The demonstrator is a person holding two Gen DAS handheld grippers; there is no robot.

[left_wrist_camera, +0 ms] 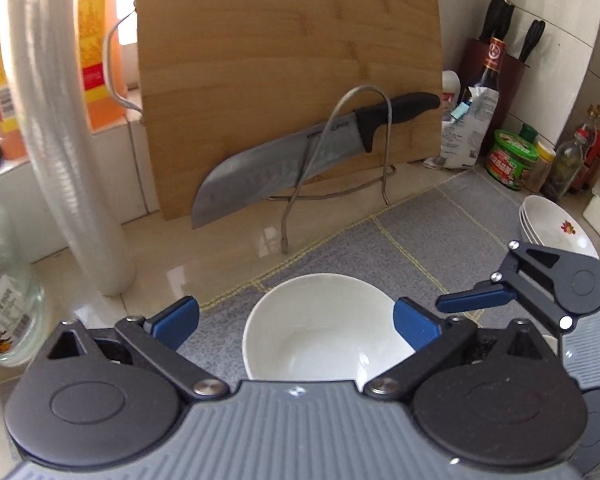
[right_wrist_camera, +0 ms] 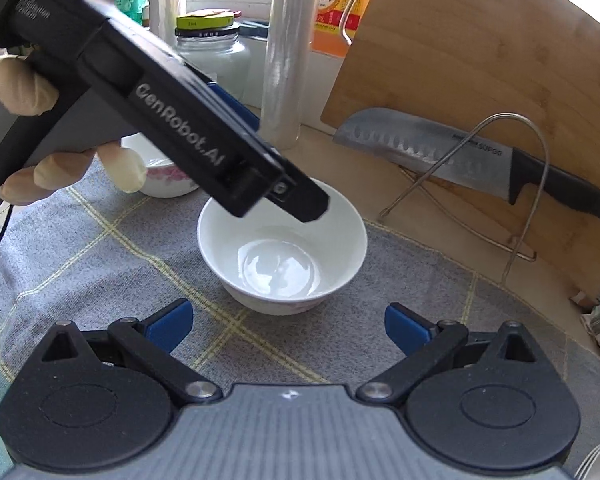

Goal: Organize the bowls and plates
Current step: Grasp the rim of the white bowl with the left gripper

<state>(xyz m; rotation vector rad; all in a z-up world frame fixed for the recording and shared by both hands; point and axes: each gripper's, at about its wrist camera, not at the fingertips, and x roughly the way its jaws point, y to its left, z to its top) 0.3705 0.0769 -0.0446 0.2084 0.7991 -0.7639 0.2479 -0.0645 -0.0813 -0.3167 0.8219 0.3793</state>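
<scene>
Left wrist view: the left gripper [left_wrist_camera: 296, 322] is spread wide, its blue fingers flanking a plain white ceramic bowl [left_wrist_camera: 320, 332] set on a grey checked cloth mat [left_wrist_camera: 380, 240]. Stacked white plates [left_wrist_camera: 556, 226] are seen far right.

Right wrist view: the right gripper [right_wrist_camera: 288, 324] is likewise held open and empty, just short of the bowl [right_wrist_camera: 282, 244]. A pink-flowered white bowl [right_wrist_camera: 168, 178] sits behind, left.

left wrist: looks down close over white bowl [left_wrist_camera: 320, 332], cutting board [left_wrist_camera: 288, 80] at 12 o'clock | right wrist: low and near, faces the same bowl [right_wrist_camera: 282, 248] from its other side, board [right_wrist_camera: 500, 92] at 2 o'clock | shared: bowl, knife [left_wrist_camera: 300, 156], grey mat [left_wrist_camera: 400, 240]
</scene>
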